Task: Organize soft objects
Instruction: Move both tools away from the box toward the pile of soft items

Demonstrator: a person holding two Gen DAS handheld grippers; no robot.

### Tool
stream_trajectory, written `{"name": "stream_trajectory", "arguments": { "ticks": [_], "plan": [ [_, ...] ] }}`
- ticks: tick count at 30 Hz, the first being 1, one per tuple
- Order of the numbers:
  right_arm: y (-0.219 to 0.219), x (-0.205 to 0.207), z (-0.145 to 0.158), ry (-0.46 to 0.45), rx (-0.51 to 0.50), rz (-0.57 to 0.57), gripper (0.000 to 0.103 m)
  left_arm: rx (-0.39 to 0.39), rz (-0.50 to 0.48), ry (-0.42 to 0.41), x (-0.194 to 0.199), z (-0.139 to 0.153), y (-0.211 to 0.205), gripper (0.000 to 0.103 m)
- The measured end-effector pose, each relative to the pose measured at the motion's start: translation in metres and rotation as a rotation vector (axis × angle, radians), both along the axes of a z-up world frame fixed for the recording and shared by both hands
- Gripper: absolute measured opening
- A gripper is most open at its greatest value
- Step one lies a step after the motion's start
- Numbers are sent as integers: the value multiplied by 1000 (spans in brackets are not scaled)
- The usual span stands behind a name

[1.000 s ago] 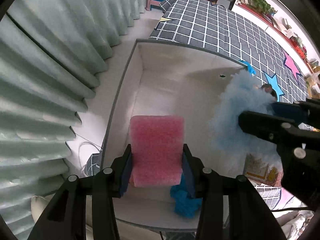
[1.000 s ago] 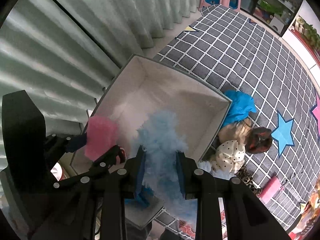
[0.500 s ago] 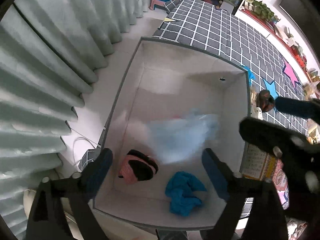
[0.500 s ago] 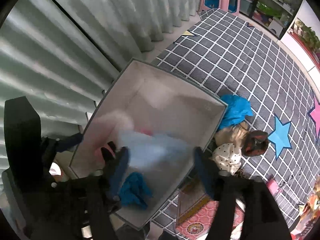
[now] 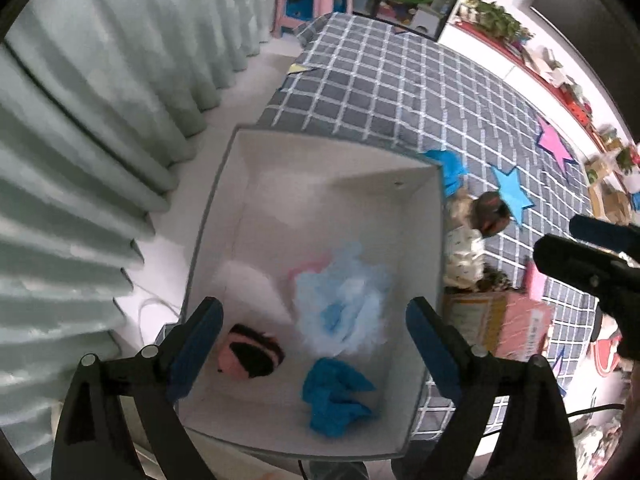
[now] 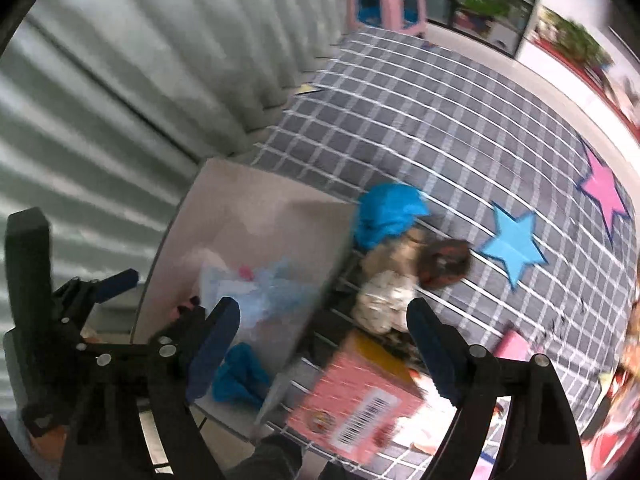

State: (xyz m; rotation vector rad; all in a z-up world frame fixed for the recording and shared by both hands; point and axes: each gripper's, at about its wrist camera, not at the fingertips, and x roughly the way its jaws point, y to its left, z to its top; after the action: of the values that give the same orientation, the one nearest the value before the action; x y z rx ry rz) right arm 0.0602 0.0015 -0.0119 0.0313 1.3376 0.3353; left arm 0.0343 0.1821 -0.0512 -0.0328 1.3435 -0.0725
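Observation:
A white box [image 5: 304, 184] stands on the floor by the curtain. Inside lie a fluffy light-blue piece [image 5: 344, 304], a pink sponge mostly hidden under it [image 5: 308, 270], a pink-and-black item [image 5: 250, 350] and a bright blue cloth [image 5: 336, 394]. My left gripper [image 5: 314, 344] is open and empty above the box's near end. My right gripper [image 6: 324, 340] is open and empty over the box's right rim [image 6: 336, 256]. Outside the box lie a blue cloth [image 6: 390, 216], a beige spotted soft item [image 6: 380, 300] and a brown round item [image 6: 444, 262].
A grey checked mat [image 5: 420, 92] with star shapes covers the floor. A pink carton [image 6: 360, 404] lies next to the box. Pale green curtains [image 5: 80, 120] hang at left. A pink stool [image 5: 312, 4] stands at the far end.
Both grippers opened and dropped the pink sponge and the fluffy blue piece into the box. The right gripper then swung right, away from the box.

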Motion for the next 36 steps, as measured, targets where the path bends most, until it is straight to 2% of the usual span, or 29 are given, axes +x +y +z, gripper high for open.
{"name": "stream_trajectory", "arguments": {
  "ticks": [7,14,17,23,28,36],
  "plan": [
    [-79,-7,-8,28,-3,-170,87,22,-100,-7,15,13,-41,94],
    [-157,-26,-38,90,-9,-346,87,62,-188,0,44,19,-88,95],
    [-187,-35,-54,126,13,-423,87,82,-211,28,66,13,-110,95],
    [-228,-42,-83,185,36,-523,87,160,-260,97,111,-21,-158,95],
    [-244,-39,-114,240,41,-554,87,238,-274,159,142,-59,-186,95],
    [-250,-26,-163,317,37,-568,87,285,-254,280,175,-116,-193,95]
  ]
}}
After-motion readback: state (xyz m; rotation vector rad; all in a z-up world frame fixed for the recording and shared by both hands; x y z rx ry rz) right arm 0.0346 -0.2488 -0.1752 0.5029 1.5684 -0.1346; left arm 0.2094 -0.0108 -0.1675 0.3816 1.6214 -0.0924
